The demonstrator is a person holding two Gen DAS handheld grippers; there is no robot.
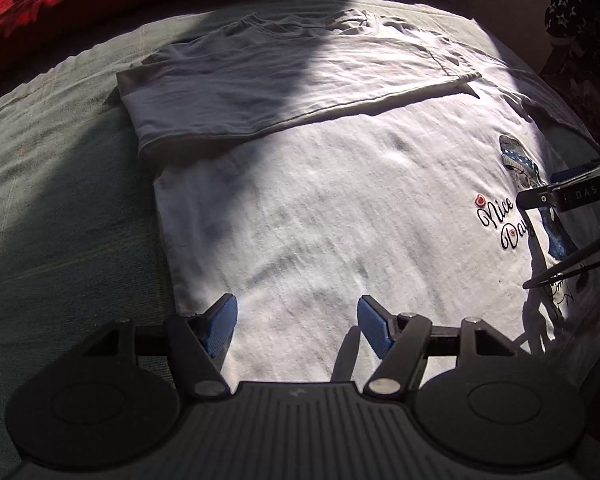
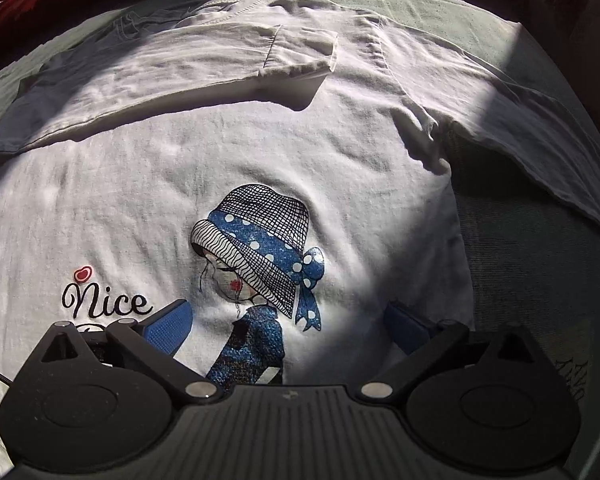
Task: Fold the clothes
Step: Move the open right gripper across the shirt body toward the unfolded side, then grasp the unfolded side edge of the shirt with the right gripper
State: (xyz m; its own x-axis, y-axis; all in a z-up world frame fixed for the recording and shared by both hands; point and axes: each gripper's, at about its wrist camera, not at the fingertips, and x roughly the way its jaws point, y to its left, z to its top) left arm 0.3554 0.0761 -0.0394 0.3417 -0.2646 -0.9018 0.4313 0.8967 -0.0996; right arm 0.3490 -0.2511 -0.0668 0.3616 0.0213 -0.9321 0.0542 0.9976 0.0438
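A: On the green bedspread (image 1: 60,208) lies the white T-shirt (image 1: 320,208), one side folded over at the far edge, long axis running left-right.

B: Jaws?

A: My left gripper (image 1: 298,326) and right gripper (image 2: 288,328) both gape, nothing between, tilted steeply down over its near part. I'd say right is nearer the unfolded sleeve (image 2: 540,120).

Wide-open right tool (image 2: 288,320) above printed white T-shirt (image 2: 340,152) on green cover (image 2: 532,264)
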